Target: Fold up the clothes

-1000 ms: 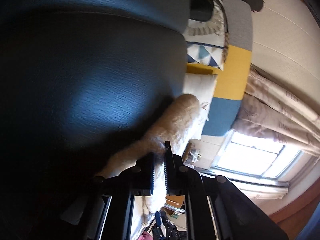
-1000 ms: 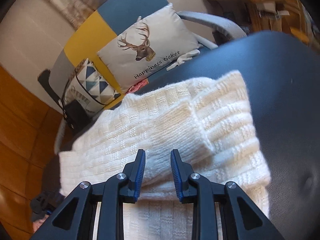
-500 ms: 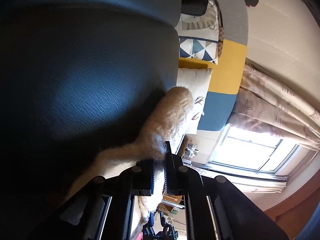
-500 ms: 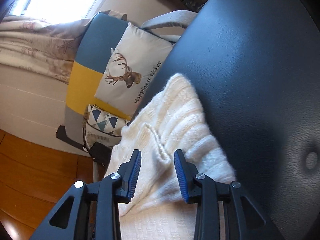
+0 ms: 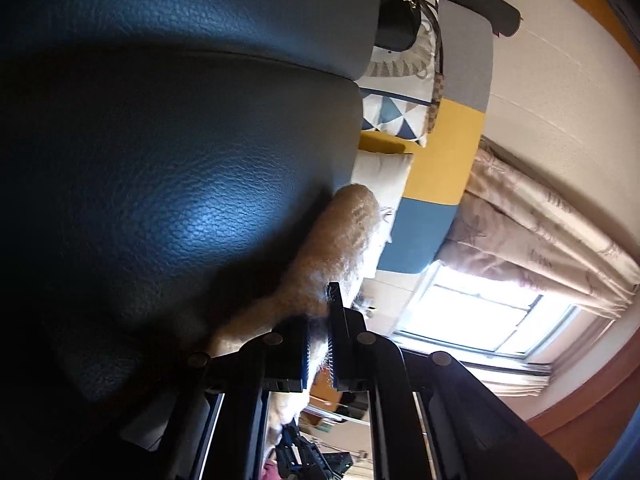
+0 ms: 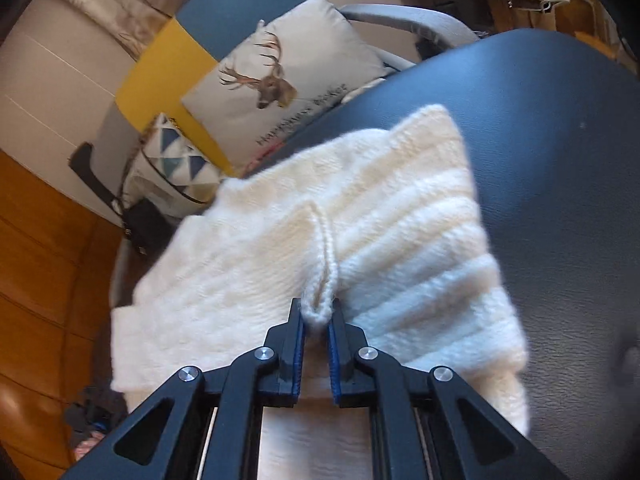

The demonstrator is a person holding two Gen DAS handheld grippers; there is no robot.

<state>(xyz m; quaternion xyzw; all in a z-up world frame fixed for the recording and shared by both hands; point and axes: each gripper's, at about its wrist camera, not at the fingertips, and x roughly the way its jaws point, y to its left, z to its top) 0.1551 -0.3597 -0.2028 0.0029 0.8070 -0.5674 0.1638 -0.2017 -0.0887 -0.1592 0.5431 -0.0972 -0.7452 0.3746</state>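
Note:
A cream knitted sweater [image 6: 360, 216] lies partly folded on a dark leather seat [image 6: 552, 128]. My right gripper [image 6: 317, 316] is shut on a pinched ridge of its knit, which stands up between the blue pads [image 6: 298, 340]. In the left wrist view, rolled on its side, the sweater [image 5: 340, 240] looks tan and backlit. My left gripper [image 5: 318, 320] is shut on an edge of it, with fuzzy fabric squeezed between the black fingers [image 5: 338, 320]. The rest of the sweater under the left gripper is hidden.
Behind the seat stands a blue, yellow and grey armchair [image 6: 168, 60] with a deer cushion [image 6: 280, 84] and a triangle-pattern cushion [image 6: 176, 160]. A dark bag [image 5: 400, 16] rests on that chair. A bright window [image 5: 480, 312] with curtains and wooden wall panels [image 6: 36, 260] surround the area.
My right gripper has closed from open onto a ridge of the sweater, and it tilted up and back down in between. The left gripper stays clamped on the fabric, almost unmoved.

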